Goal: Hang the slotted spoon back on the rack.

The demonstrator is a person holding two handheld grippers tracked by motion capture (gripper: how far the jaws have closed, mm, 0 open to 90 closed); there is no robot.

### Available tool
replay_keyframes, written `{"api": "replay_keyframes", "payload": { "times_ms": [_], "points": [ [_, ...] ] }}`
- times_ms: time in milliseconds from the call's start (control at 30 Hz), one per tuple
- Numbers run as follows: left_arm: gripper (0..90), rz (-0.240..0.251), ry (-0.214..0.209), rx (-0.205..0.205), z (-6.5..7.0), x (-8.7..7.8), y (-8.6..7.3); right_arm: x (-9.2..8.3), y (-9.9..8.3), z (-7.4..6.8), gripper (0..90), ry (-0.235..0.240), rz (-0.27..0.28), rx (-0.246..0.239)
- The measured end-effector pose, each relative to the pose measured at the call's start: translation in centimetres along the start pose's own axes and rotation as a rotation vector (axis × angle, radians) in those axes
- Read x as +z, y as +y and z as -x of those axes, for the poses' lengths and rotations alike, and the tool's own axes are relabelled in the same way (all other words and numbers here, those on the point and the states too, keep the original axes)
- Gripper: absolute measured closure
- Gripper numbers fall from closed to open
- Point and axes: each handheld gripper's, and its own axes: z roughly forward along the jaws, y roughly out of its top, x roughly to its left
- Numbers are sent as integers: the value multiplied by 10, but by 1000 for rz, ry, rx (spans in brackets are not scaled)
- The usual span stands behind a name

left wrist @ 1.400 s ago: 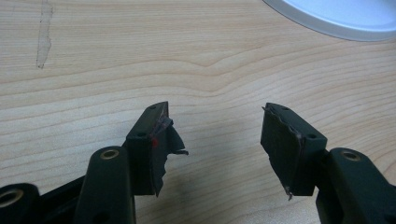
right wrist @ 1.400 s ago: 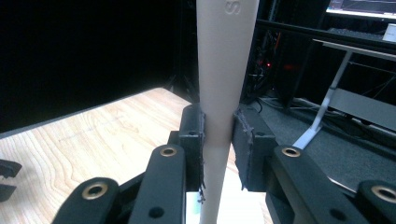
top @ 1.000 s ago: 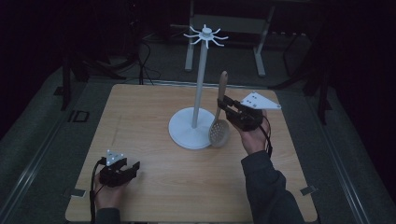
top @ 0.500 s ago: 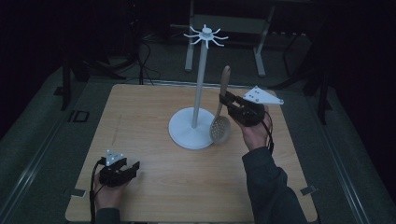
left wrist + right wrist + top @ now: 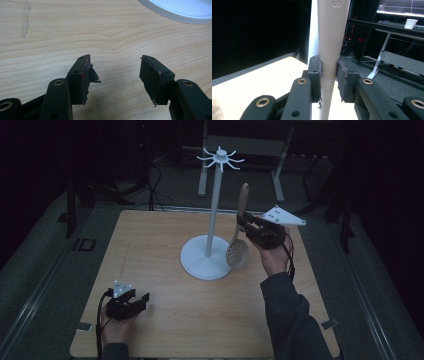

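A slotted spoon with a pale wooden handle hangs upright, perforated bowl down, beside the white hook stand. My right gripper is shut on the handle; in the right gripper view both pads squeeze it. The stand's pole rises just behind the handle, and its round base lies under the spoon's bowl. My left gripper rests low on the table near the front left corner. Its jaws stand open with bare wood between them.
The wooden table has bare room left of the stand. The stand's hooks spread out at the top of the pole. A paper cup sits on a desk beyond the table.
My right hand has lifted the spoon slightly and turned it more upright beside the pole. The left gripper has stayed put.
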Motion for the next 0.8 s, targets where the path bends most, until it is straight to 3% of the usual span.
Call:
{"api": "replay_keyframes", "payload": {
  "times_ms": [800],
  "points": [
    [430,-3,-2,0,0,0,0,8,22,6,741,-16,7,-3]
  ]
}}
